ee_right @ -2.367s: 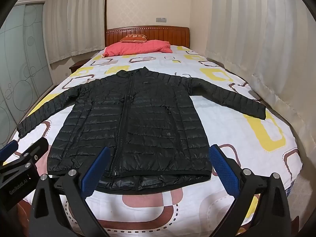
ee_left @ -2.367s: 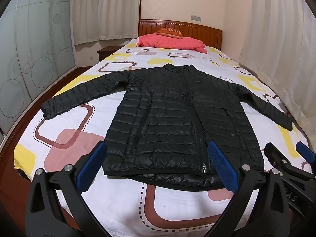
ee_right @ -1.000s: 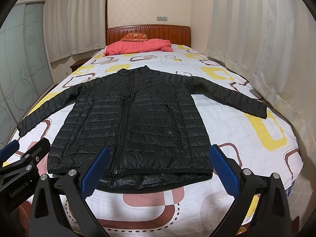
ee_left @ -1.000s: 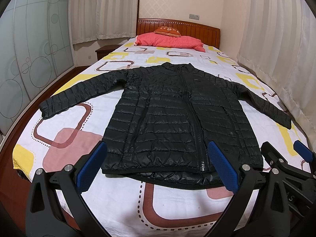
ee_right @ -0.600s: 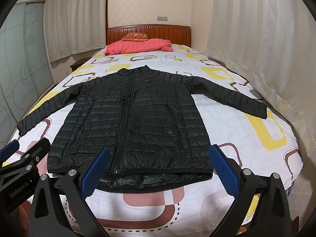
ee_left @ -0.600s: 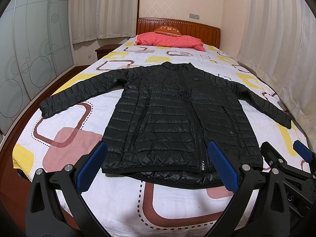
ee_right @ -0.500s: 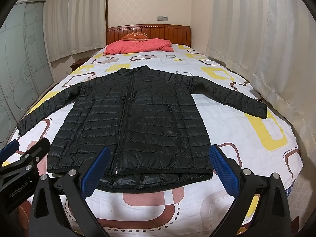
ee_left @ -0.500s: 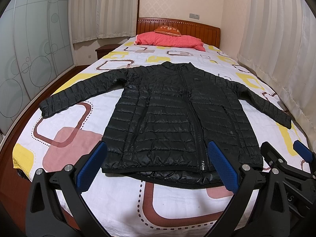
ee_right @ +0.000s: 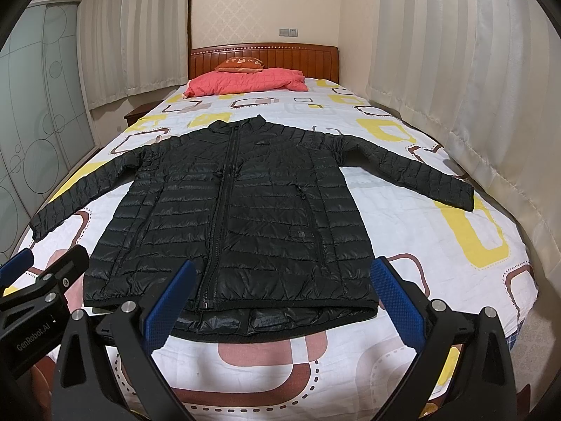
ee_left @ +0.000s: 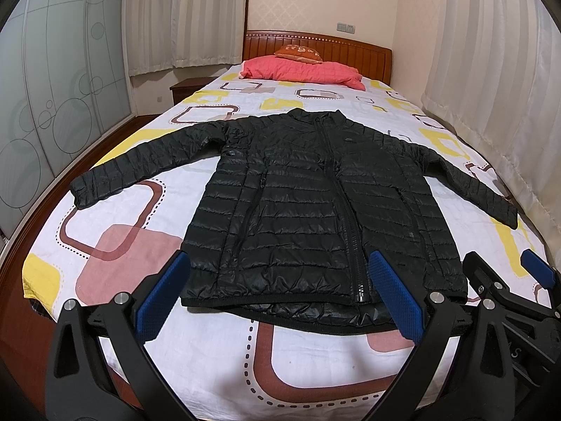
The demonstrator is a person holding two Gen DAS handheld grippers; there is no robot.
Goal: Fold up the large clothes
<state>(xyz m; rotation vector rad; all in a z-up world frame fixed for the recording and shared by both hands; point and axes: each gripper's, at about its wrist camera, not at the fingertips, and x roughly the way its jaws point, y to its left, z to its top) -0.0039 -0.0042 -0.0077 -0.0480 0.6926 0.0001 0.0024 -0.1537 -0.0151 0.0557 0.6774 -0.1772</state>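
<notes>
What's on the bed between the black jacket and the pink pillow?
Nothing but bare patterned sheet lies between the jacket collar and the pink pillow. Both wrist views show it.

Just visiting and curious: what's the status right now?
Left gripper and right gripper open, empty. Black jacket flat, unfolded, sleeves spread. Nothing blocking.
</notes>
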